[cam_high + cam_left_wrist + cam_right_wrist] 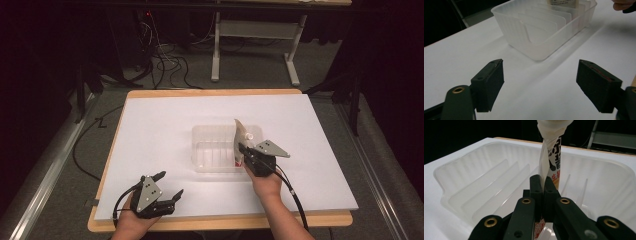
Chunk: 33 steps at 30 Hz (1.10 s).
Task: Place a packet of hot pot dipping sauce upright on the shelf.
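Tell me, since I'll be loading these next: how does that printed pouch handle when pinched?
The pouch, pinched flat between the right gripper's jaws above the divided clear bin, looks thin and probably light. Its twisted top suggests it is floppy and may sag or lean when released.

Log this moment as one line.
right gripper: shut on pouch | pouch: over tray, upright | left gripper: open, holding nothing, near table edge

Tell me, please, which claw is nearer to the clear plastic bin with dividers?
The right claw. It is at the clear bin, over its right end, shut on a white packet. The left claw rests open near the table's front edge, apart from the bin.
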Tool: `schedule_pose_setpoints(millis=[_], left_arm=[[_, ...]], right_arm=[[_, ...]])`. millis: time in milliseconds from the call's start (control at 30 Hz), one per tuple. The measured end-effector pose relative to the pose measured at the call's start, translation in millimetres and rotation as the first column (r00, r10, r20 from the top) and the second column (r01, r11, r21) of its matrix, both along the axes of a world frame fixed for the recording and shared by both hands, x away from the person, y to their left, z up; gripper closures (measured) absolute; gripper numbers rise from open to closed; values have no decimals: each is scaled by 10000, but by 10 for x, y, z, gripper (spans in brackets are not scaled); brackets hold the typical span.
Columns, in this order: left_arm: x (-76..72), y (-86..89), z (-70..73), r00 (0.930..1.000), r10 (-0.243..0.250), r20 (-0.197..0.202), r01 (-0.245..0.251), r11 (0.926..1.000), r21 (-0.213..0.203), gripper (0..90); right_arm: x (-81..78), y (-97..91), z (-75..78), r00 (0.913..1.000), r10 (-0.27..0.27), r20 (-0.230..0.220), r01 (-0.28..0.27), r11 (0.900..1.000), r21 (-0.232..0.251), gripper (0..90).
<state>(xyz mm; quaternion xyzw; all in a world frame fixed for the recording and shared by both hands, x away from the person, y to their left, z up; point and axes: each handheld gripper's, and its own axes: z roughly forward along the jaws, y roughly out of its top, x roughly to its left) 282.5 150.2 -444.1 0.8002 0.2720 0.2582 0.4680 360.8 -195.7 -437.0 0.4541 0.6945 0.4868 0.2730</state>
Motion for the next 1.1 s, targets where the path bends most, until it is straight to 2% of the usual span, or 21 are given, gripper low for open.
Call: schedule_pose_setpoints(millis=[333, 467, 533, 567, 600, 633, 667, 733, 767, 833, 1100], left_arm=[[-5, 2, -4, 10000, 0, -5, 0, 10000, -16, 226], [-5, 5, 0, 10000, 14, 16, -14, 10000, -16, 226], [-5, 1, 0, 10000, -5, 9, 5, 10000, 7, 226], [-5, 1, 0, 10000, -5, 9, 5, 10000, 7, 226], [-5, -3, -2, 10000, -28, -6, 28, 10000, 31, 226], [-5, -3, -2, 10000, -28, -6, 28, 10000, 31, 226], [-4, -5, -4, 10000, -33, -8, 33, 10000, 49, 226], [-2, -5, -7, 10000, -17, -29, 17, 10000, 11, 226], [-2, -5, -7, 10000, -17, -29, 17, 10000, 11, 226], [0, -4, -8, 10000, -4, -33, 4, 10000, 2, 226], [2, -4, -6, 10000, -2, -21, 3, 10000, 24, 226]], right_arm=[[-66, 1, -69, 10000, 58, -51, -59, 10000, -81, 885], [-68, -4, -57, 9999, 124, -23, -124, 9999, -54, 838], [-62, -9, -41, 9998, 192, -54, -192, 9998, -16, 766], [-62, -9, -41, 9998, 192, -54, -192, 9998, -16, 766], [-56, -7, -20, 9997, 223, -114, -223, 9997, -24, 688], [-56, -7, -20, 9997, 223, -114, -223, 9997, -24, 688], [-55, -7, 3, 9994, 305, -140, -306, 9995, -14, 599], [-53, -7, 19, 9991, 388, -145, -387, 9992, 58, 526], [-53, -7, 19, 9991, 388, -145, -387, 9992, 58, 526], [-47, -16, 39, 9985, 528, -140, -526, 9985, 116, 434], [-44, -44, 81, 9971, 761, -12, -761, 9968, 247, 279]])
